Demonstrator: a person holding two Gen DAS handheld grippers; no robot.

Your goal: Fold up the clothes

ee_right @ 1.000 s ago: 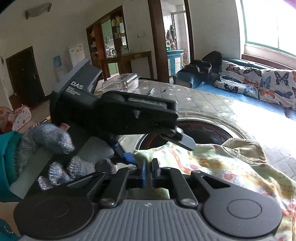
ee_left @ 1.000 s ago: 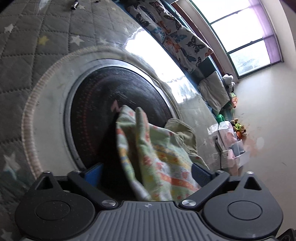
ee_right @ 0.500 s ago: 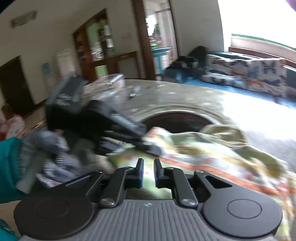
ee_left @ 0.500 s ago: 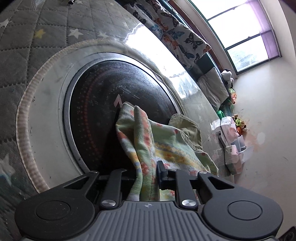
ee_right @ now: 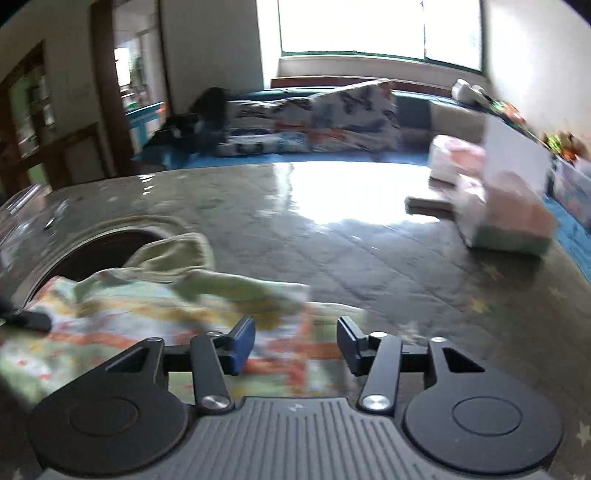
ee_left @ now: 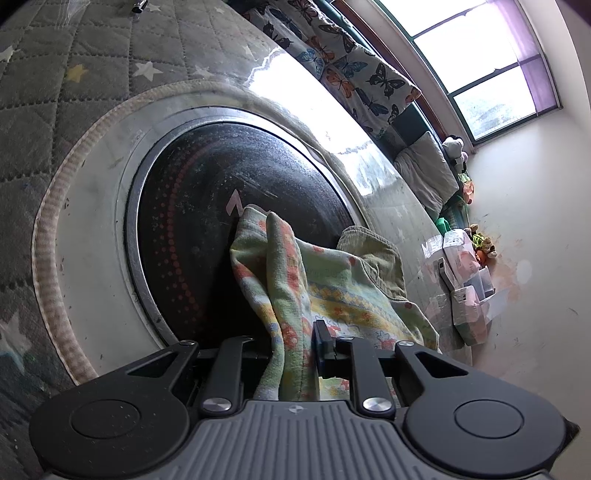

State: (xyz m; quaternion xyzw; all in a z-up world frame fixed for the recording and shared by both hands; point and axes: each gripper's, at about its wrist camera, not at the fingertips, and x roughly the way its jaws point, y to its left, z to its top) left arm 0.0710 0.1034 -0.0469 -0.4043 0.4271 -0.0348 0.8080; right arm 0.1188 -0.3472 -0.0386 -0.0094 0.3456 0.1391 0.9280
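Mid-fold: left gripper [ee_left: 291, 350], lower centre, is clamped on a bunched edge of the floral garment [ee_left: 332, 291]. Right gripper [ee_right: 295, 347], fingers apart over the garment, holds nothing. The next move likely requires it to grasp a free edge.

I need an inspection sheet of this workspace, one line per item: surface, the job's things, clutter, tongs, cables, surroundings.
Surface: grey quilted table cover with stars, under clear film; round dark glass plate set in its middle.
Job's things: patterned green garment lying partly over the dark plate, with an olive corduroy part at its far side.
Clutter: pink packages at the table edge; a small dark object at the far end.
Tongs: left tongs shut on a raised fold of the garment; right tongs open above the garment, image blurred.
Cables: nothing seen.
Surroundings: butterfly-print cushions, window, plush toys by the wall.
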